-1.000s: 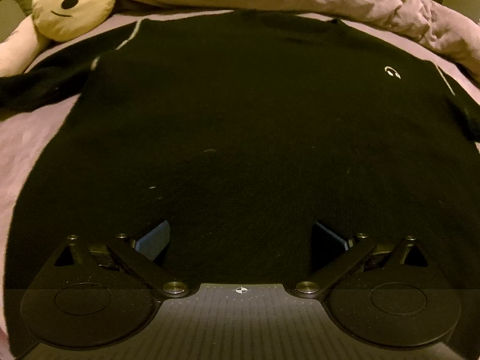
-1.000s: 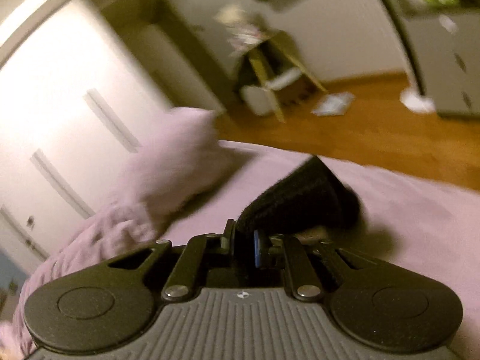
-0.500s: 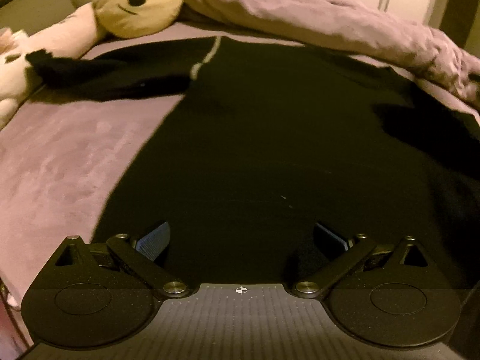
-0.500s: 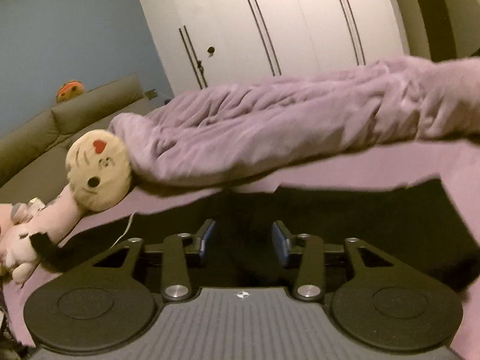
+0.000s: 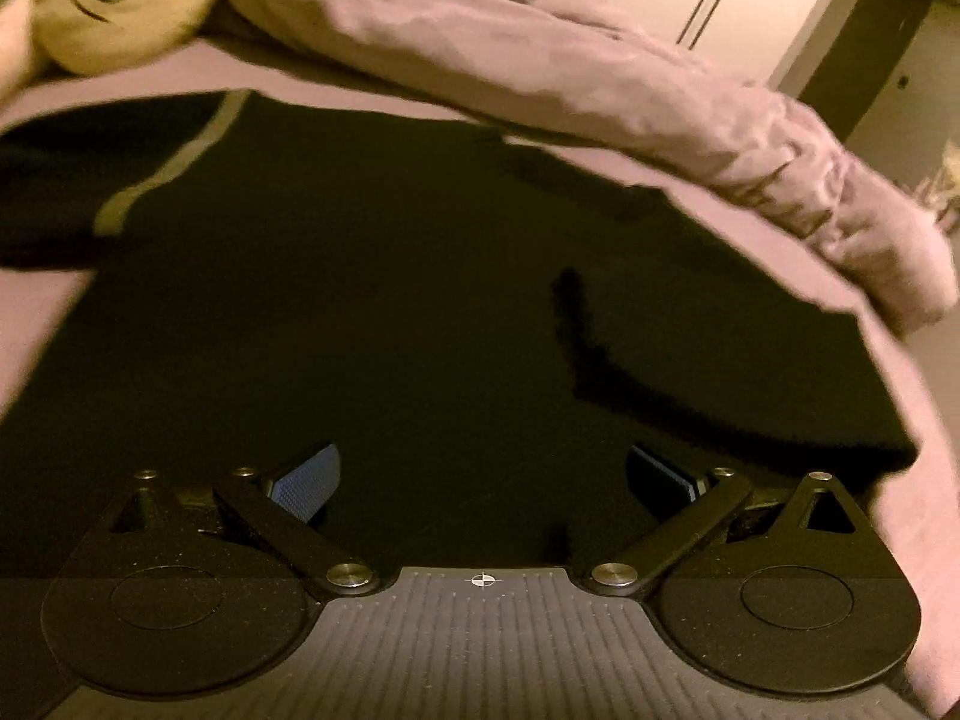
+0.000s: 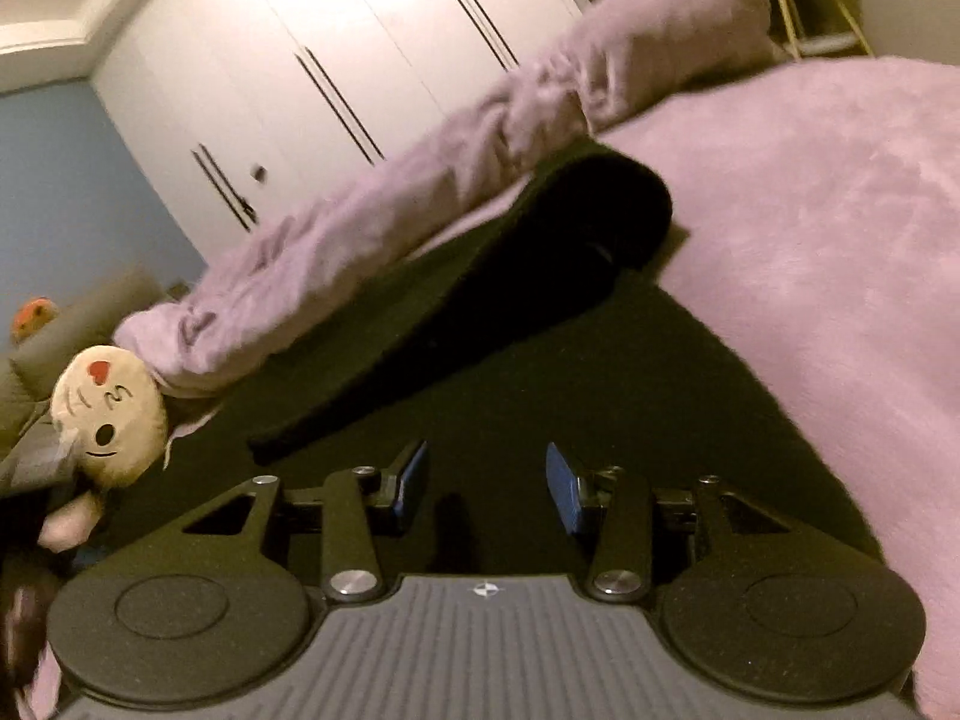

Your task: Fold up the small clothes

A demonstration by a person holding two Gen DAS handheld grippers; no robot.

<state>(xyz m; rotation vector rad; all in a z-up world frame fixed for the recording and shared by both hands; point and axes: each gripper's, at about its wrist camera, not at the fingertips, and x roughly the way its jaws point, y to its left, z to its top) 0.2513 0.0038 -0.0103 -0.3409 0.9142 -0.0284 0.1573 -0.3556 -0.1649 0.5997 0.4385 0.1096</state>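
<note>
A black sweater (image 5: pixel 360 300) with a pale shoulder stripe lies flat on the pink bed. Its right sleeve (image 5: pixel 690 372) is folded across the body; its left sleeve (image 5: pixel 54 192) still stretches out to the left. My left gripper (image 5: pixel 480 474) is open and empty just above the sweater's lower part. In the right wrist view the sweater (image 6: pixel 600 396) fills the middle and the folded sleeve (image 6: pixel 540 276) runs diagonally over it. My right gripper (image 6: pixel 486 480) is open and empty, hovering over the sweater below that sleeve.
A rumpled pink duvet (image 5: pixel 600 60) lies along the far side of the sweater and also shows in the right wrist view (image 6: pixel 420 192). A yellow cat plush (image 5: pixel 120 0) lies at the far left (image 6: pixel 108 420). White wardrobe doors (image 6: pixel 336 60) stand behind the bed.
My right gripper carried the right sleeve over the sweater's body, let it go and now hangs open. My left gripper stayed open and swung its view across the sweater.
</note>
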